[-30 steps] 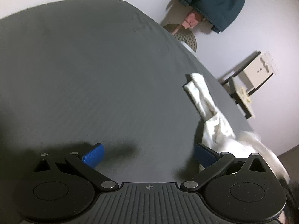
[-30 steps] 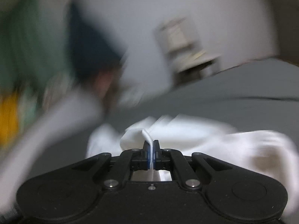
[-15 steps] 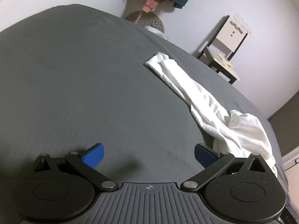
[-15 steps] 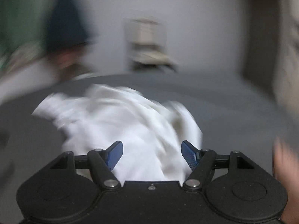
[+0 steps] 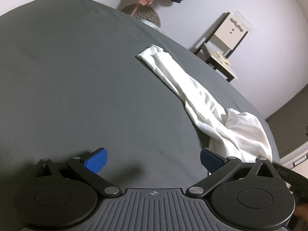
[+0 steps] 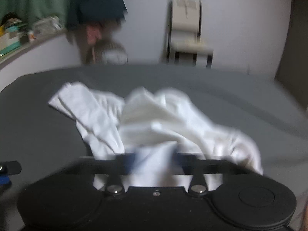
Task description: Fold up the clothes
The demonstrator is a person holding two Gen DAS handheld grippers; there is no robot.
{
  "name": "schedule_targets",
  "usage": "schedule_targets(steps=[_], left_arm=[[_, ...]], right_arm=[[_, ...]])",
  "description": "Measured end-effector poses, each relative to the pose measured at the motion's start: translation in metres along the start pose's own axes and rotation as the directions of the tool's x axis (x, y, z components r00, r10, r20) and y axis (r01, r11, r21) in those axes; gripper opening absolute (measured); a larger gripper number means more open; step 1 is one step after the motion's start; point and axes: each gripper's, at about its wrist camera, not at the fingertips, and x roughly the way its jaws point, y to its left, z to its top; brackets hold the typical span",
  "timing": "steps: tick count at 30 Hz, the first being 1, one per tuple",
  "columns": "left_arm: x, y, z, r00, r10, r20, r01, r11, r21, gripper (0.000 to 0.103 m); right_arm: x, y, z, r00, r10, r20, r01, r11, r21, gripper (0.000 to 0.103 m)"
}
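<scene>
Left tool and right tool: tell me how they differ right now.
The left tool is wide open over bare dark sheet; the right tool has white garment between its fingers, though blur hides whether it grips. The left view is sharp; the right view is smeared. Both have blue pads on black bodies.

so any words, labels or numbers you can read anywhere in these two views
None can be read.
The left gripper base bears only a small crosshair mark, no letters.
Boxes on the shelf in the right wrist view are too blurred to read.
The white garment shows no print.
</scene>
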Motion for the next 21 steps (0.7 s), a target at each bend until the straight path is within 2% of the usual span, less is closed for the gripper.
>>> schedule_targets(steps=[2,3,5,7,8,9,10,11,13,14,16,18,19,20,21], left_arm=[[0.001,0.000,0.001,1.000,-0.007,-0.004,0.007,1.000,-0.004,0.103],[0.001,0.001,0.001,1.000,-0.010,-0.005,0.010,1.000,-0.008,0.103],[-0.001,0.002,0.002,1.000,-0.019,0.001,0.019,1.000,-0.018,0.103],[-0.003,0.002,0.003,1.000,-0.028,0.009,0.028,0.999,-0.030,0.103],[-0.003,0.001,0.002,0.999,-0.034,0.010,0.034,0.999,-0.032,0.103],[-0.004,0.001,0.002,0.999,-0.040,0.010,0.041,0.999,-0.034,0.103],[-0.005,0.000,0.002,0.999,-0.047,0.011,0.047,0.998,-0.036,0.103],[-0.005,-0.002,0.001,0.999,-0.053,0.010,0.053,0.998,-0.031,0.103],[-0.008,-0.006,0.000,0.998,-0.058,0.011,0.059,0.998,-0.008,0.103],[-0.009,-0.008,0.000,0.998,-0.061,0.011,0.061,0.998,0.003,0.103],[-0.012,-0.013,-0.001,0.998,-0.062,0.014,0.061,0.998,0.026,0.103],[-0.014,-0.015,-0.001,0.999,-0.053,0.015,0.052,0.998,0.044,0.103],[-0.015,-0.015,0.000,0.999,-0.048,0.015,0.047,0.998,0.052,0.103],[-0.014,-0.016,-0.001,0.999,-0.045,0.011,0.045,0.998,0.050,0.103],[-0.014,-0.016,-0.001,0.999,-0.042,0.006,0.042,0.998,0.048,0.103]], right_arm=[[-0.017,-0.024,-0.006,0.998,-0.014,0.068,0.006,0.992,0.123,0.004],[-0.032,-0.034,-0.012,0.989,-0.072,0.132,0.051,0.986,0.158,0.003],[-0.064,-0.060,-0.028,0.956,-0.185,0.229,0.120,0.955,0.271,0.003],[-0.091,-0.097,-0.052,0.938,-0.274,0.215,0.161,0.889,0.430,0.003],[-0.096,-0.112,-0.065,0.941,-0.293,0.171,0.181,0.860,0.478,0.003],[-0.096,-0.122,-0.076,0.952,-0.285,0.110,0.198,0.850,0.489,0.003],[-0.094,-0.129,-0.087,0.965,-0.260,0.044,0.206,0.848,0.488,0.003],[-0.089,-0.127,-0.097,0.979,-0.201,-0.025,0.190,0.864,0.467,0.003],[-0.081,-0.102,-0.112,0.991,-0.031,-0.133,0.082,0.915,0.396,0.003],[-0.081,-0.084,-0.117,0.985,0.066,-0.163,-0.004,0.934,0.356,0.003],[-0.085,-0.045,-0.120,0.954,0.231,-0.192,-0.174,0.946,0.274,0.003],[-0.096,-0.006,-0.114,0.931,0.310,-0.193,-0.285,0.947,0.147,0.003],[-0.102,0.011,-0.109,0.926,0.325,-0.191,-0.315,0.946,0.078,0.004],[-0.108,0.022,-0.101,0.942,0.292,-0.166,-0.295,0.956,0.008,0.006],[-0.114,0.030,-0.094,0.960,0.252,-0.121,-0.258,0.965,-0.040,0.019]])
